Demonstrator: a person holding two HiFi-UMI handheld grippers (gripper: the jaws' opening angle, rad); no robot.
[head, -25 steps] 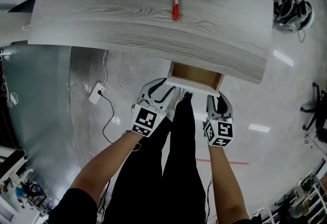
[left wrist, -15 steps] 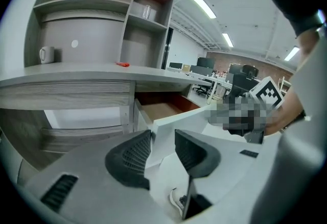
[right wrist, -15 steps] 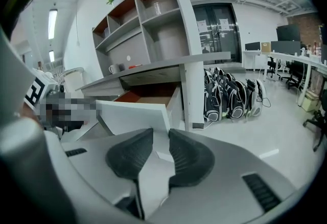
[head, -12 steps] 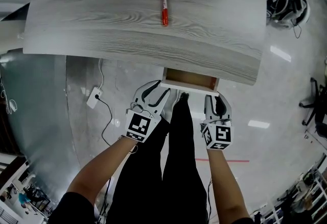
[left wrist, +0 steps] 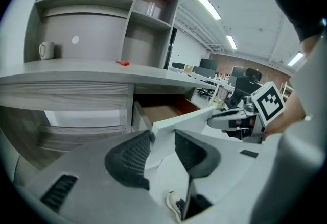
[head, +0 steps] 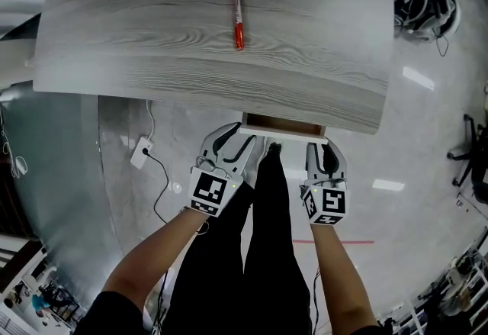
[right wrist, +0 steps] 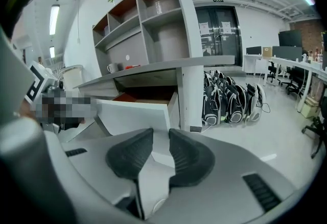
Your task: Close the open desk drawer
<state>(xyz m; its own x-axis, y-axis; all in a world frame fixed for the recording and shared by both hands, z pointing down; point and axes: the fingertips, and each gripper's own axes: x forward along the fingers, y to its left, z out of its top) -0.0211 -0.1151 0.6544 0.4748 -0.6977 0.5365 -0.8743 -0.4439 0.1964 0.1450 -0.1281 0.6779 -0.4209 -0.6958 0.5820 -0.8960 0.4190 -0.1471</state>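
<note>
grey wood-grain bench [head: 152, 43] carries a red marker [head: 238, 14] lying lengthwise around the middle of its far half; any print on it is too small to read. under the bench's near edge, toward the right corner, the drawer [head: 284, 126] stands out a little, its brown inside showing behind the white front [left wrist: 196, 116]. the left tongs [left wrist: 162, 141] are drawn narrow on the left end of that front, which fills the gap from pad to pad. the right tongs [right wrist: 160, 146] stand narrowly apart with nothing between them, tips at the front's right end. each bears a cube [head: 211, 192] printed with a black-and-white square code. a white mug [left wrist: 46, 49] sits by the bench's far left corner, under the shelf unit [left wrist: 127, 3]. a power strip [head: 142, 152] lies on the floor left of the drawer.
</note>
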